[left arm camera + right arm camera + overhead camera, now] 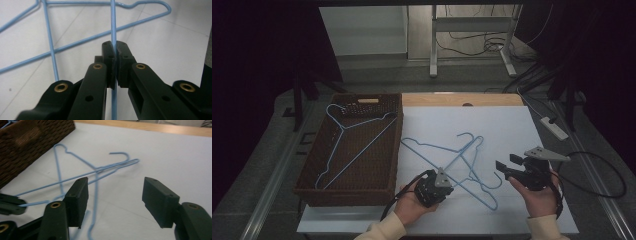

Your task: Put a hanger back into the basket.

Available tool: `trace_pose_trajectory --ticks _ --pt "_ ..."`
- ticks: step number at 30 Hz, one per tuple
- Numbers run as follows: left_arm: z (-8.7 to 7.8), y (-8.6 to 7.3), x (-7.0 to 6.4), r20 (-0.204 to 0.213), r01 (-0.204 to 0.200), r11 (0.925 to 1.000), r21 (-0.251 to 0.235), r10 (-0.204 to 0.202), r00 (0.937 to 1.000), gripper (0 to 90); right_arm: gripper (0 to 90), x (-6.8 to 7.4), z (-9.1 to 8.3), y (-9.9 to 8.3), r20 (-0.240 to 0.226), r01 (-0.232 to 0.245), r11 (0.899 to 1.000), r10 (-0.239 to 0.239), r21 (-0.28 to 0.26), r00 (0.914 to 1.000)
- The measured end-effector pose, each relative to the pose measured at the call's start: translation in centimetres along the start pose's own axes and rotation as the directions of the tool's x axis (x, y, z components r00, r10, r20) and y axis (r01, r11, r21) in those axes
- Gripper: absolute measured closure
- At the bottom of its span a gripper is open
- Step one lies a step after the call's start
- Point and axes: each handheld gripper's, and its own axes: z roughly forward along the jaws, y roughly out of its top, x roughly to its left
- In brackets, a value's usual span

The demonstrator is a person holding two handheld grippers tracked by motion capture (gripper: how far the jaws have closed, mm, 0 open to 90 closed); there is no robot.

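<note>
Blue wire hangers are my job: 1 hanger (354, 145) already lies in the wicker basket (314, 187), while 2 crossed hangers (457, 165) remain on the white table (512, 125). My left gripper (115, 53) is clamped on a wire of one of them, low at the near end of the pile. My right gripper (115, 200) hovers beside it with jaws wide apart, holding nothing. I judge about a third done; lifting this one into the basket comes next.

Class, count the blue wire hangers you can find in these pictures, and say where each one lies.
3. One hanger lies in the wicker basket; two crossed hangers lie on the white table, one clamped in the left gripper, the other loose beside it. More could hide underneath.
</note>
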Motion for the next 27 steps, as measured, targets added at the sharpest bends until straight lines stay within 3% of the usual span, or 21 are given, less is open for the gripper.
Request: trace_pose_trajectory --ticks 6,14,27 --pt "-1.6 0.4 0.2 -0.029 0.011 0.9993 -0.036 -0.012 0.9995 87.6 37.2 -1.4 -0.1 -0.9 0.047 -0.009 1.000 0.009 0.003 0.9988" --pt "-4.2 0.8 0.9 -0.045 0.040 0.9950 -0.091 -0.045 0.9980 87.8 38.3 -1.6 0.4 -2.1 -0.009 0.021 0.999 -0.020 0.030 0.9998" --pt "-9.3 1.3 1.8 -0.069 0.054 0.9775 -0.204 -0.070 0.9952 87.9 38.1 -1.3 0.6 -2.7 -0.084 0.087 0.996 -0.085 0.018 0.9928"
